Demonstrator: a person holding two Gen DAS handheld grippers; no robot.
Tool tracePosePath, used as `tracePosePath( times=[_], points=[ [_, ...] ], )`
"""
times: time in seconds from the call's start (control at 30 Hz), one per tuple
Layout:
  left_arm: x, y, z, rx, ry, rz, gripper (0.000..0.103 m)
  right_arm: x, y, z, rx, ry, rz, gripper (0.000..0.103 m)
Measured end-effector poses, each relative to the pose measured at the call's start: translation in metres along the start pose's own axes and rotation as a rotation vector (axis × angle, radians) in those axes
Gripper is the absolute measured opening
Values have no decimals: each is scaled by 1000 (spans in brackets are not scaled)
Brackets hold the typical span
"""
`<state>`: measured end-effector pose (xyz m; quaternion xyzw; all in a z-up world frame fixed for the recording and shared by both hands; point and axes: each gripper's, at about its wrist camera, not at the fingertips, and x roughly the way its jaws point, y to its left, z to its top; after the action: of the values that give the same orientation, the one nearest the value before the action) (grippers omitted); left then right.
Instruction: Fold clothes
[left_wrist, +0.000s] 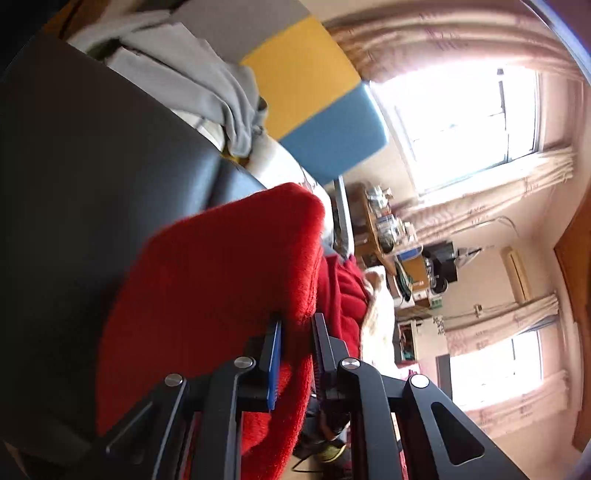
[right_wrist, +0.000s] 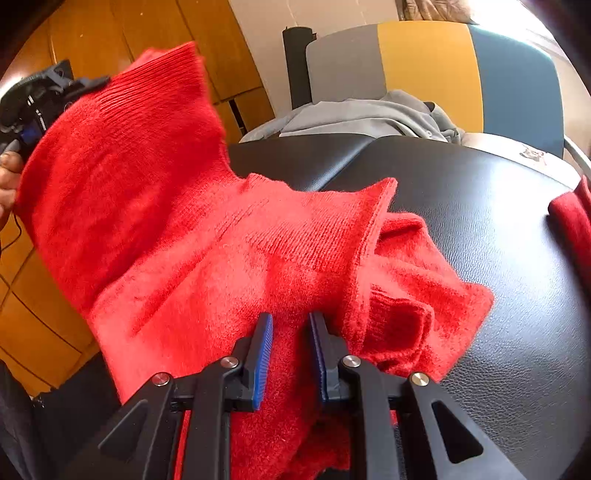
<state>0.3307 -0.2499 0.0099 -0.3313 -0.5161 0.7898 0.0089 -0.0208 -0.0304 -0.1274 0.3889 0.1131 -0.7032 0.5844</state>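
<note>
Both grippers clamped on red sweater (right_wrist: 207, 236): right gripper (right_wrist: 290, 321) pinching bunched knit over black surface (right_wrist: 517, 277), left gripper (left_wrist: 297, 325) lifting fold (grey clothes (right_wrist: 369, 114) piled behind).

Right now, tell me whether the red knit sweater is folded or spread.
Neither: the red knit sweater hangs bunched, pinched by both grippers over the black padded table.

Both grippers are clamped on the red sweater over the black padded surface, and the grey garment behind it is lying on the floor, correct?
Not quite. The grey garment is not on the floor: the right wrist view shows it at the far end of the black padded surface. The left gripper and right gripper do grip the red sweater.
</note>
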Motion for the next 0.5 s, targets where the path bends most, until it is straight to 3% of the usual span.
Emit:
tracePosePath(
  times=[0.07,0.3,0.4,0.5],
  points=[
    [29,-8,-4,-24,33,-9,0,-1,0,-1,10,-6,8,19],
    [115,-36,-21,57,119,105,0,-4,-4,-4,40,-25,49,19],
    [111,-49,-25,184,106,166,0,-4,-9,-5,56,-35,71,19],
    [84,-46,-33,318,89,279,0,-4,-9,-5,54,-39,73,19]
  ],
)
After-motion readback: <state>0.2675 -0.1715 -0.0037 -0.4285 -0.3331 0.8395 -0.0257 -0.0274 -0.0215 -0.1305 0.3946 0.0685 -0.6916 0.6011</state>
